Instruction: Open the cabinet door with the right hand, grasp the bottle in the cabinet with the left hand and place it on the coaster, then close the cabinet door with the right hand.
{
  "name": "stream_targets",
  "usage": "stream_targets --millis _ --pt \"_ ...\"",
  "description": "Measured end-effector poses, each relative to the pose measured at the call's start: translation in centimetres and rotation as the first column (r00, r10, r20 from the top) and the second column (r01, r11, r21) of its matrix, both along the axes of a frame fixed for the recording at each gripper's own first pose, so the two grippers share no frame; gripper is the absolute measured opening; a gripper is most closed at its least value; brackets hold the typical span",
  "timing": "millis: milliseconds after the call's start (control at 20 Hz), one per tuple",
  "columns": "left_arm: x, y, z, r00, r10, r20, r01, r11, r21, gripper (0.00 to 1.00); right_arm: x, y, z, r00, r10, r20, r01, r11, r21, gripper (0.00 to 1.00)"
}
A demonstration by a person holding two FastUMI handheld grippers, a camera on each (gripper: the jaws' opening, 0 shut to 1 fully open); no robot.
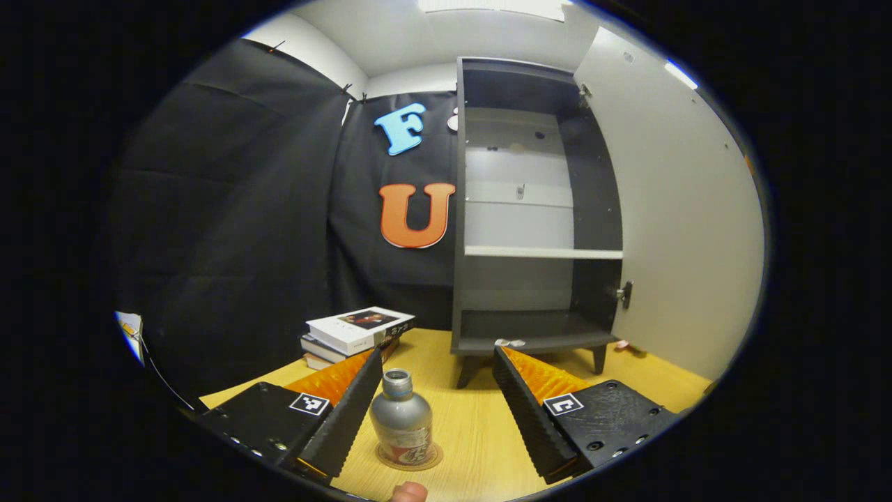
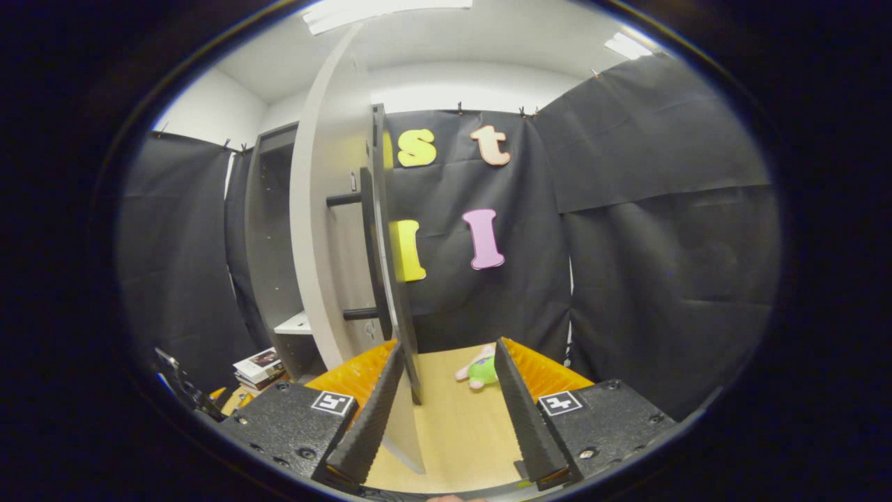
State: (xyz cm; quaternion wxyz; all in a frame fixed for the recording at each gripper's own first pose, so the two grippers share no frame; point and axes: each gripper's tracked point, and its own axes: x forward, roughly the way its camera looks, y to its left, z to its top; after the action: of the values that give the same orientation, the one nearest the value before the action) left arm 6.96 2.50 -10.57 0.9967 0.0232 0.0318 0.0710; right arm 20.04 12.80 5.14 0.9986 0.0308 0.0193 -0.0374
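Silver metal bottle (image 1: 401,418) stands upright, open neck up, on a round coaster (image 1: 411,457) on the wooden table (image 1: 481,425), between the wide-apart fingers of the left gripper (image 1: 437,408), untouched. The right gripper (image 2: 446,404), fingers apart, straddles the grey cabinet door (image 2: 334,230) edge.

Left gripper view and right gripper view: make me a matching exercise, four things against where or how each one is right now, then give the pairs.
Things:
1. bottle
2. cabinet door
3. books
4. plush toy

States or places:
A. stacked on the table left of the cabinet
B. standing upright on the coaster
C. lying on the table near the black cloth wall
D. swung wide open

Pairs: 1-B, 2-D, 3-A, 4-C
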Motion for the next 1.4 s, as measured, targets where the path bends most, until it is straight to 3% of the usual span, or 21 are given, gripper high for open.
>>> stream_targets --millis 250,650,950,1200,1400 --pt "0.4 -2.3 7.5 0.993 -0.113 0.027 0.113 0.994 0.005 0.95 1.3 -0.5 -0.3 1.000 -0.008 0.009 0.008 0.998 -0.066 0.82" --pt "-0.8 -3.7 15.0 0.989 -0.125 0.086 0.117 0.990 0.083 0.95 4.3 1.1 0.1 0.998 0.063 0.012 -0.062 0.994 -0.091 0.79" --pt "-1.8 -4.8 14.0 0.988 -0.140 0.065 0.135 0.988 0.071 0.95 4.5 3.7 -0.3 0.988 0.157 0.012 -0.156 0.987 -0.043 0.75" --pt "-2.4 -3.4 13.3 0.994 -0.100 0.048 0.097 0.994 0.057 0.96 4.3 8.5 -0.2 0.951 0.308 0.025 -0.308 0.951 0.019 0.78" --pt "-2.8 -2.2 12.9 0.997 -0.068 0.044 0.066 0.997 0.047 0.96 4.0 11.7 0.3 0.925 0.379 0.036 -0.380 0.925 0.013 0.75"
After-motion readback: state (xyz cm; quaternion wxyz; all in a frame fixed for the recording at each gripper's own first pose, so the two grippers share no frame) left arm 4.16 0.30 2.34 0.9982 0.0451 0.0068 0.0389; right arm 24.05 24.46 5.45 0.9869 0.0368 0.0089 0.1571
